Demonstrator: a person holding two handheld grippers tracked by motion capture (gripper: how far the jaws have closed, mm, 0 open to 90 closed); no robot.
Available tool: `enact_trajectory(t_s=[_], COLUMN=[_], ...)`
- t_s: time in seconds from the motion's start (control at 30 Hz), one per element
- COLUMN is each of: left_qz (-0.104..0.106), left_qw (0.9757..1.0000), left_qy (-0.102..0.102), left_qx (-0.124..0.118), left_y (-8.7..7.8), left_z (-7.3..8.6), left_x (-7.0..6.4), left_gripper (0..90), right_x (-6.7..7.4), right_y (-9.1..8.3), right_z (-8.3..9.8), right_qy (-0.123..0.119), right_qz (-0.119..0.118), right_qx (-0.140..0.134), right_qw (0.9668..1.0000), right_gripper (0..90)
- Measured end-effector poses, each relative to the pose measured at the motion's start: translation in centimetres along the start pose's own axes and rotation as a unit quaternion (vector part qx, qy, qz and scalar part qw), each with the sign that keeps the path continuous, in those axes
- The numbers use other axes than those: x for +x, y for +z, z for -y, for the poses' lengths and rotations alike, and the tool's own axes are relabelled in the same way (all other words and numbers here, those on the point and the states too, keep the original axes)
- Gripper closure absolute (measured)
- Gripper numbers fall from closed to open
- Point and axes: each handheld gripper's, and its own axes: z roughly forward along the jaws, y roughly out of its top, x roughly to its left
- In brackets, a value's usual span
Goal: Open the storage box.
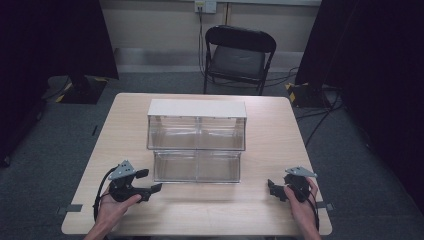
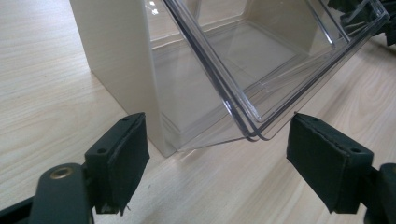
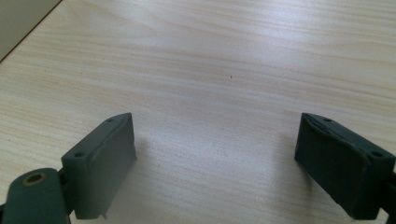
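Between two wide-open hand-held grippers, left [image 1: 152,181] and right [image 1: 273,186], a clear bin organizer [image 1: 196,137], chair [image 1: 238,56] beyond.

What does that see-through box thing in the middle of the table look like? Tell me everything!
The clear bin unit stands in the middle of the wooden table. It looks like plastic: cream top and sides, with four see-through tilting bins, two above and two below. All look empty. The lower bins stick out further toward the person. In the left gripper view, a lower bin's corner points toward that gripper's open jaws. Neither gripper touches it; it rests on the table.
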Motion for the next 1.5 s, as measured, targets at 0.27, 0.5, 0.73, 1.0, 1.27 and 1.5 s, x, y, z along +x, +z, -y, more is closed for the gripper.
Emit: enact_trajectory(t_s=[0.27, 0.5, 0.73, 1.0, 1.27, 1.5], left_qz=[0.0, 0.0, 0.002, 0.006, 0.007, 0.008], left_qw=[1.0, 0.9999, 0.9999, 0.9998, 0.9998, 0.9997], left_qy=[0.003, 0.009, 0.01, 0.012, 0.013, 0.013], left_qx=[-0.002, -0.008, -0.012, -0.013, -0.017, -0.018], left_y=[-0.01, -0.11, -0.16, -0.22, -0.43, -0.5], left_z=[-0.08, -0.16, -0.18, -0.23, -0.3, -0.4], left_x=[0.0, -0.15, -0.19, -0.2, -0.27, -0.48], left_gripper=[18.5, 18.3, 18.4, 20.1, 20.3, 21.6], right_x=[0.0, -0.01, -0.01, -0.01, -0.01, -0.02], right_y=[0.01, 0.03, 0.03, 0.03, 0.03, 0.04], right_z=[-0.01, -0.02, -0.02, -0.02, -0.02, -0.02], right_qy=[0.0, -0.001, -0.001, -0.001, -0.001, -0.002], right_qz=[0.0, -0.001, -0.001, -0.001, -0.001, -0.001], right_qx=[0.0, 0.0, 0.0, 0.0, 0.0, 0.0], right_qw=[1.0, 1.0, 1.0, 1.0, 1.0, 1.0], right_gripper=[11.3, 11.1, 11.1, 11.1, 11.1, 11.0])
